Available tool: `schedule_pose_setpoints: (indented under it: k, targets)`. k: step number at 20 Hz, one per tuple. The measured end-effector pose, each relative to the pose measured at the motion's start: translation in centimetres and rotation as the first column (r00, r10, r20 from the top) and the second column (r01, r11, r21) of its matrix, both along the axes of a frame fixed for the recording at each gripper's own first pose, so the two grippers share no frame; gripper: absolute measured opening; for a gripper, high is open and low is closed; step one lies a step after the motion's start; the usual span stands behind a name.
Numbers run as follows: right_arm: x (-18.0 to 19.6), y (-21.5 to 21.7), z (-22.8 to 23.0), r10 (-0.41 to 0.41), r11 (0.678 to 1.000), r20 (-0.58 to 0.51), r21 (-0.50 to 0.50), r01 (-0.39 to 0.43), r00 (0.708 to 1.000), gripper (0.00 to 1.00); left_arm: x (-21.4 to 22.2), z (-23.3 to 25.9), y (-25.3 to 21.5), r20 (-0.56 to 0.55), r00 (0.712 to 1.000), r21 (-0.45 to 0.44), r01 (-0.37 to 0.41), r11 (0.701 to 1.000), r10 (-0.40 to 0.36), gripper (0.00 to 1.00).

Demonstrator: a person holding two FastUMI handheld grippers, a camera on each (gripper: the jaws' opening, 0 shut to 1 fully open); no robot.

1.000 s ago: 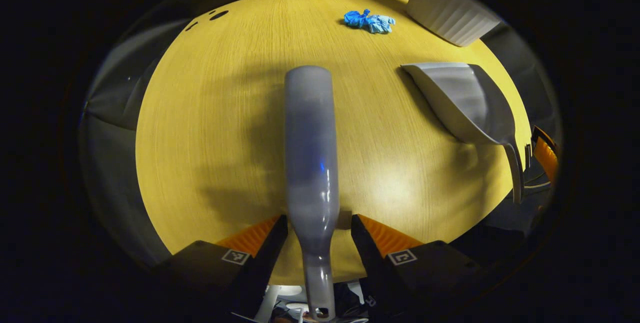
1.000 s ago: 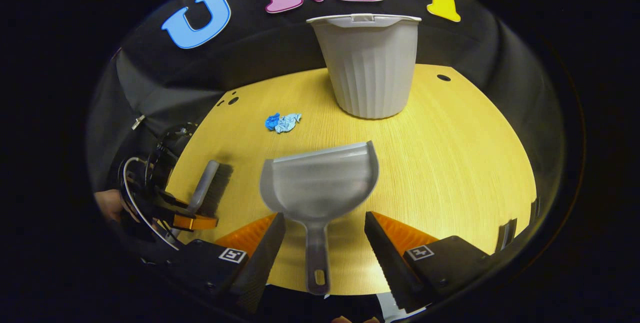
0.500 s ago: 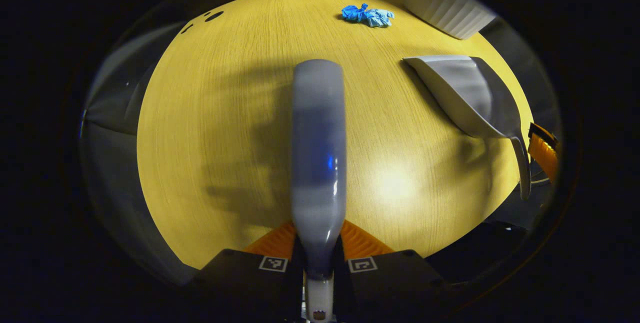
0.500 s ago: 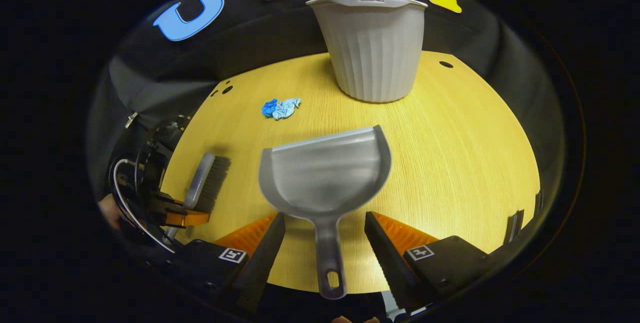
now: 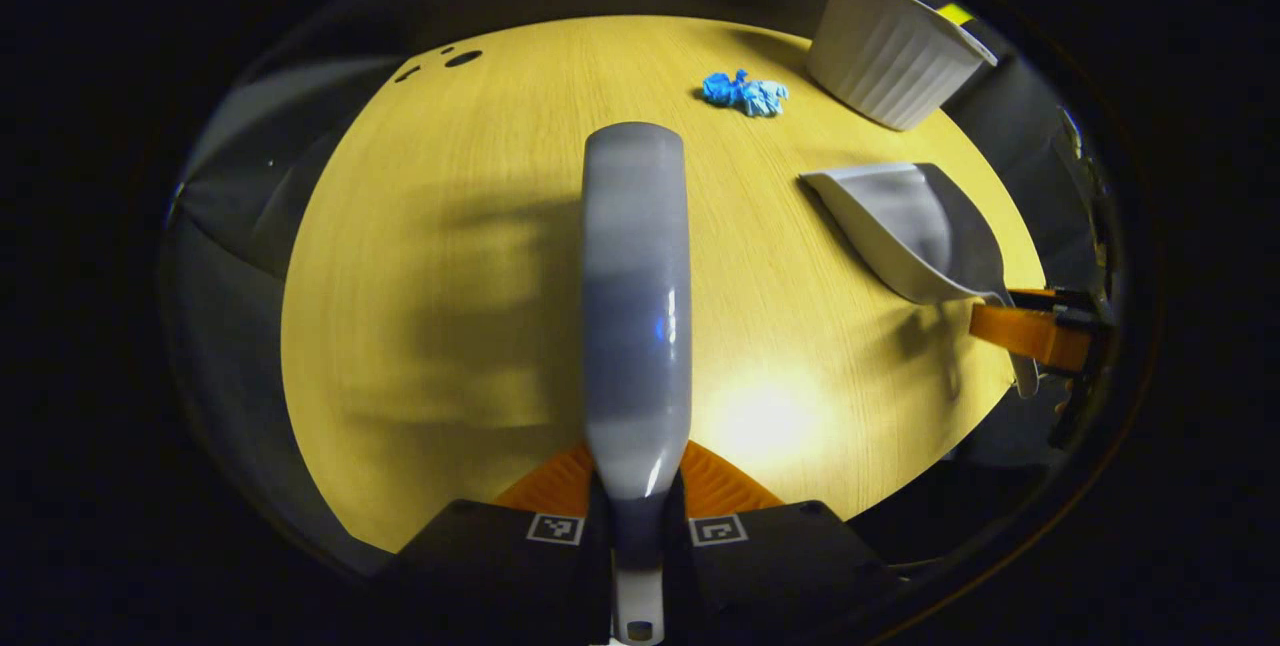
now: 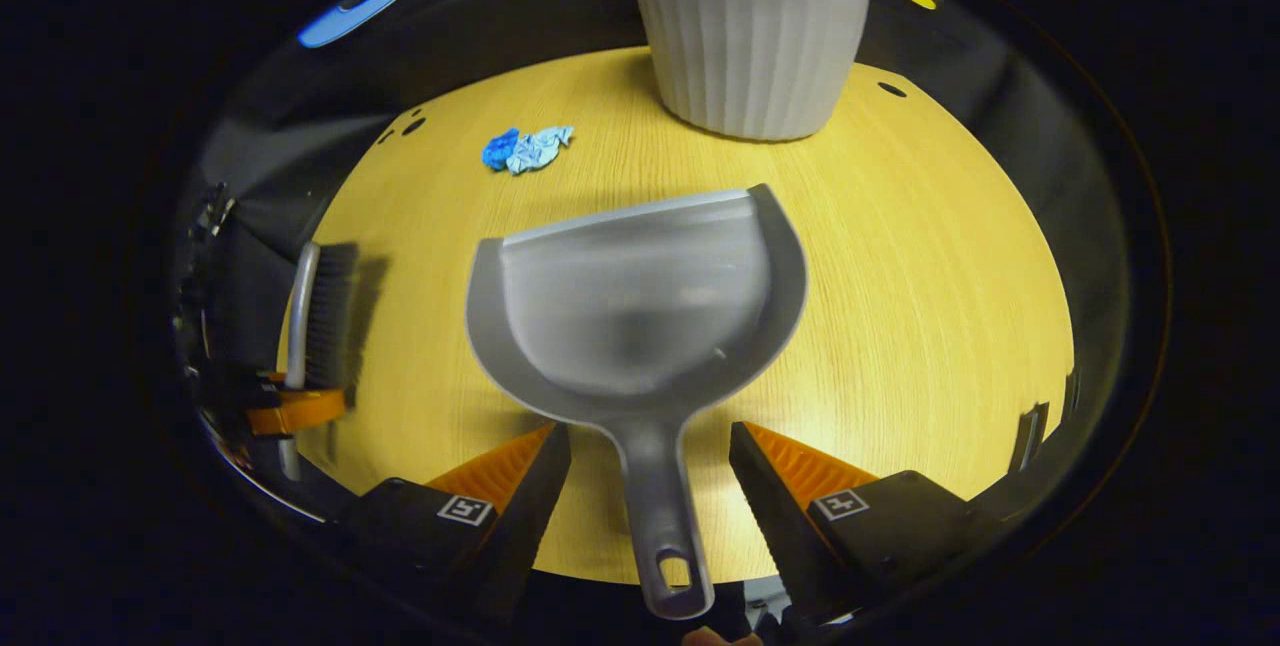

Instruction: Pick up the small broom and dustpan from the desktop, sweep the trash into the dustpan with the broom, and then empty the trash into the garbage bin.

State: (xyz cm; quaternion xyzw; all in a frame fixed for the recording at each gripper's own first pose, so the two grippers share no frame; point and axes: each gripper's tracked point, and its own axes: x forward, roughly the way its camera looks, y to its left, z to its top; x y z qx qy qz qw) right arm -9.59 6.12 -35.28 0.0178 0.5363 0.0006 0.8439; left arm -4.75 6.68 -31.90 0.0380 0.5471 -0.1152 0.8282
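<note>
Left claw [image 5: 637,496] clamps broom [image 5: 636,296]; right claw [image 6: 650,471] straddles dustpan [image 6: 635,311], wide.

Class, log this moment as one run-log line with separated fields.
left gripper: shut on broom | right gripper: open, straddling dustpan handle | trash: unswept | bin: upright

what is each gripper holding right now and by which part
The left gripper grips the broom by its handle. The right gripper is open around the dustpan handle, holding nothing.

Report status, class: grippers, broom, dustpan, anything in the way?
Left gripper shut on broom. Right gripper open, straddling dustpan handle. Blue crumpled trash beside garbage bin; nothing between.
</note>
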Motion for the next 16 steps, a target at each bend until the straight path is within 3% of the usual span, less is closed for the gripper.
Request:
schedule_pose_setpoints:
  k: [7, 10, 13, 14, 15, 16]
  targets:
    - [1.5, 0.1, -2.6, 0.054, 0.998, -0.071, -0.035, -0.057, 0.996, 0.99, 4.6, 2.6, 0.8, 0.022, 1.000, 0.039, 0.004, 0.999, -0.005, 0.24]
    - [1.2, -0.6, -2.7, 0.093, 0.992, -0.119, -0.077, -0.102, 0.989, 0.82, 6.9, 3.6, -0.2, 0.014, 1.000, 0.038, -0.002, 0.999, 0.001, 0.24]
    - [1.3, -1.4, -2.5, 0.096, 0.992, -0.133, -0.071, -0.106, 0.986, 0.40, 8.9, 4.1, -0.8, 0.024, 0.999, 0.065, 0.023, 0.998, -0.025, 0.23]
    - [1.3, -1.4, -2.3, 0.101, 0.993, -0.144, -0.046, -0.108, 0.984, 0.36, 9.6, 4.0, -1.2, 0.024, 0.999, 0.070, 0.035, 0.997, -0.037, 0.24]
    - [1.1, -1.5, -2.3, 0.113, 0.993, -0.153, -0.025, -0.118, 0.982, 0.40, 10.2, 3.8, -1.6, 0.024, 0.998, 0.073, 0.051, 0.996, -0.053, 0.21]
    - [1.0, -1.5, -2.2, 0.124, 0.992, -0.166, -0.012, -0.128, 0.978, 0.31, 10.7, 3.6, -2.0, 0.017, 0.997, 0.078, 0.068, 0.995, -0.069, 0.24]
